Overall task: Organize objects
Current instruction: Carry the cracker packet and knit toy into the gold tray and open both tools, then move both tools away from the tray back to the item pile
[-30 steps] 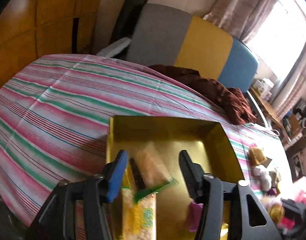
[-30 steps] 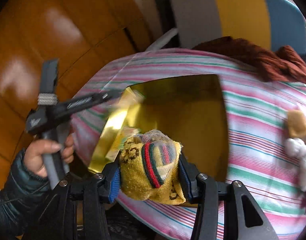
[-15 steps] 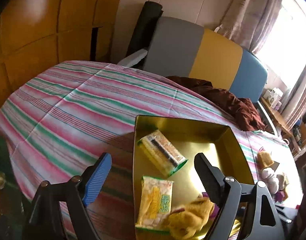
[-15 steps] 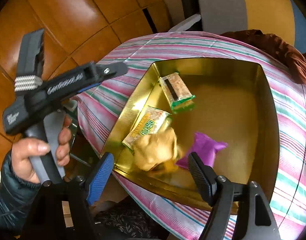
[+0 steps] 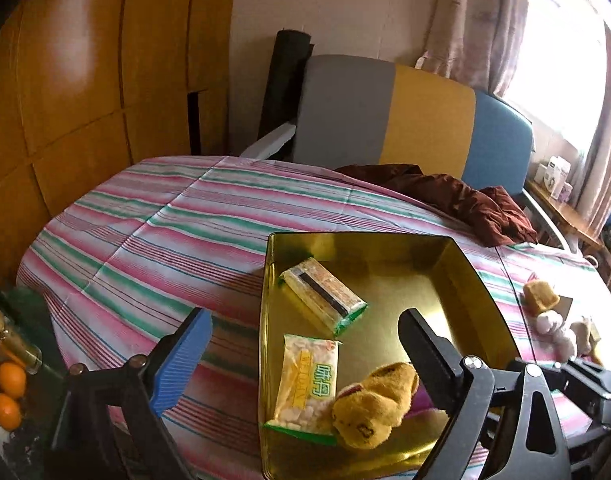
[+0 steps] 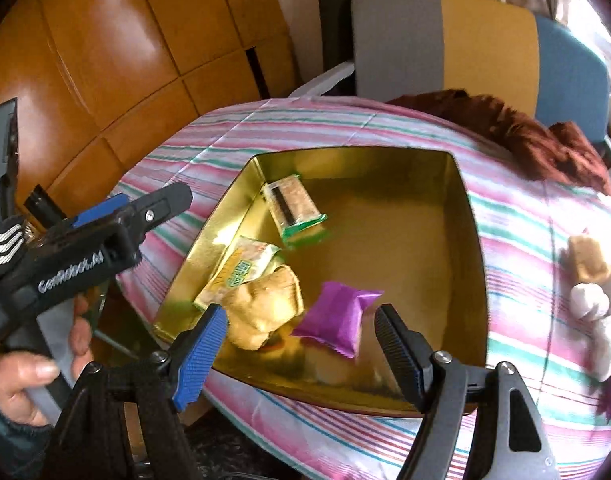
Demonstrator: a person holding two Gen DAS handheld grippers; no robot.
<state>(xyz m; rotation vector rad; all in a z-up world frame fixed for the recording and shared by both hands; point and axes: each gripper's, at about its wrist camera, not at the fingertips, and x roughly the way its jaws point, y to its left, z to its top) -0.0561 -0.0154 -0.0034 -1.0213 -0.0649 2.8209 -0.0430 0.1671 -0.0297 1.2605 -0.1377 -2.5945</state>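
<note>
A gold tin tray sits on the striped tablecloth. In it lie a clear biscuit pack, a yellow snack bag, a yellow knitted sock and a purple packet. My left gripper is open and empty above the tray's near left edge. My right gripper is open and empty above the tray's near edge, the sock and purple packet just beyond its fingers.
Small plush toys and a tan item lie on the cloth right of the tray. A brown cloth lies at the far table edge before a grey, yellow and blue chair. Oranges sit low left.
My right gripper opened and let go of the yellow sock, which now lies in the tray. Both grippers drew back and up from the tray; the left one opened wider.
</note>
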